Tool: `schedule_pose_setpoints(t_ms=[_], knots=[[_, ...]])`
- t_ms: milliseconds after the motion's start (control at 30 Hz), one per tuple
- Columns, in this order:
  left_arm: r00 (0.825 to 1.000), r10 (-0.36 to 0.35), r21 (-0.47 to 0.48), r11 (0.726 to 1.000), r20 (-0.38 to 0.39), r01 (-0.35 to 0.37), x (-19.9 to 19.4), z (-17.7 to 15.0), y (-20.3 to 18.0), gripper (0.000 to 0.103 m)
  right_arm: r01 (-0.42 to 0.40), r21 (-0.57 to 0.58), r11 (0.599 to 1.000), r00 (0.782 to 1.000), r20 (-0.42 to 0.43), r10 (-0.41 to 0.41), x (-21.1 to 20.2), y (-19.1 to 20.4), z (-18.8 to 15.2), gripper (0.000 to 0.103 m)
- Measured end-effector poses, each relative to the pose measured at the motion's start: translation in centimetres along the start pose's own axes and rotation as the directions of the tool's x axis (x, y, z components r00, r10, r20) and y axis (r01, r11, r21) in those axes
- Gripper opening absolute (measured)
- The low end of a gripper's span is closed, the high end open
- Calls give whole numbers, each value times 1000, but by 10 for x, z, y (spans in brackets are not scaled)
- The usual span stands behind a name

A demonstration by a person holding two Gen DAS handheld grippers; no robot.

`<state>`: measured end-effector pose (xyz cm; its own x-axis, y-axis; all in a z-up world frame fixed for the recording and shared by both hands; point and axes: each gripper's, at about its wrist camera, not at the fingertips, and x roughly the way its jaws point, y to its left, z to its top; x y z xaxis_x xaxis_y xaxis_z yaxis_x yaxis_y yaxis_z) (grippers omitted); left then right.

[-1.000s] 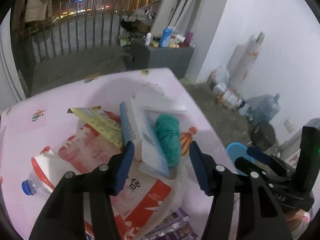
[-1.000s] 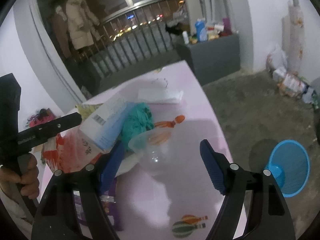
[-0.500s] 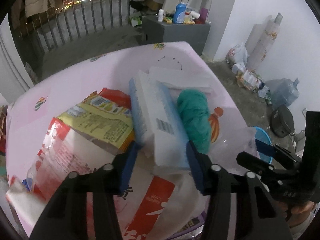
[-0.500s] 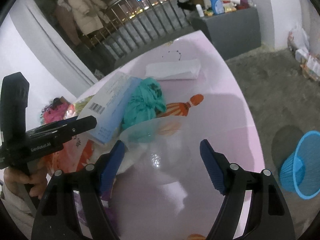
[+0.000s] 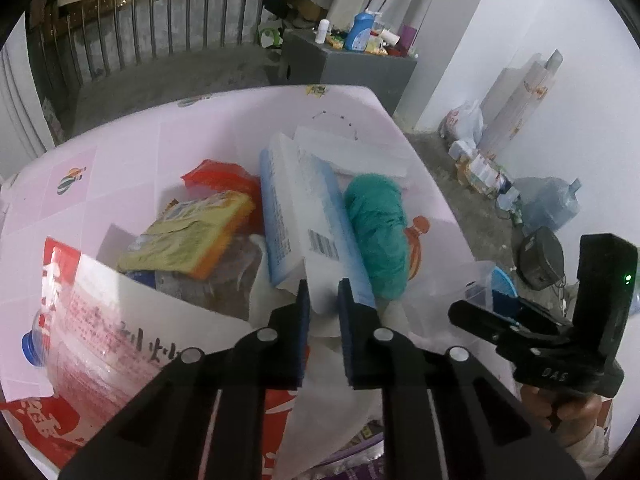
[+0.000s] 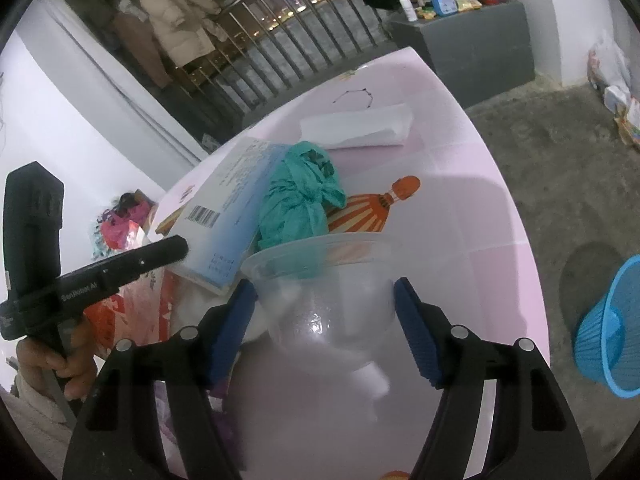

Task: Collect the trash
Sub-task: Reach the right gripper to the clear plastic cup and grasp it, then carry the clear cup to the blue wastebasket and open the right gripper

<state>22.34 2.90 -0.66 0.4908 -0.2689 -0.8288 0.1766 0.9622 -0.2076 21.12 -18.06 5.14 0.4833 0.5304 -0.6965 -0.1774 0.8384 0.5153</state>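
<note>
I had the left gripper (image 5: pixel 323 294) closed down on the near end of the white-and-blue box (image 5: pixel 316 224), its jaws nearly together with the box edge pinched between them. That box lay on the pink counter (image 5: pixel 120 140), touching the crumpled teal bag (image 5: pixel 376 232) on its right side and the yellow snack packet (image 5: pixel 192 232) on its left. My right gripper (image 6: pixel 322 320) had its jaws wide apart on either side of the clear plastic cup (image 6: pixel 320 276), neither pad visibly touching it; the cup stood just in front of the teal bag. The blue basket (image 6: pixel 604 344) sat on the floor, well apart from the teal bag and beyond the counter's right edge.

I judged this the pick-up step: 1 piece gripped, a 2nd only bracketed. Next, I reckoned, the right jaws needed to close gently on the thin cup wall, then the box had to lift clear without dragging the bag along, before both went over to the basket.
</note>
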Motion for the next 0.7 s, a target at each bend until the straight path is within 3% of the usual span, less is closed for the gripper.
schedule_pose_setpoints(t_ms=[400,700], knots=[[993,-48,22,999,107,46,-44,-1,-8,5,16,-6,1000,998,62,-15,-23,1,-4,64],[968,-116,84,991,222,99,-93,-5,-18,4,13,-3,1000,989,144,-13,-50,4,-6,64]])
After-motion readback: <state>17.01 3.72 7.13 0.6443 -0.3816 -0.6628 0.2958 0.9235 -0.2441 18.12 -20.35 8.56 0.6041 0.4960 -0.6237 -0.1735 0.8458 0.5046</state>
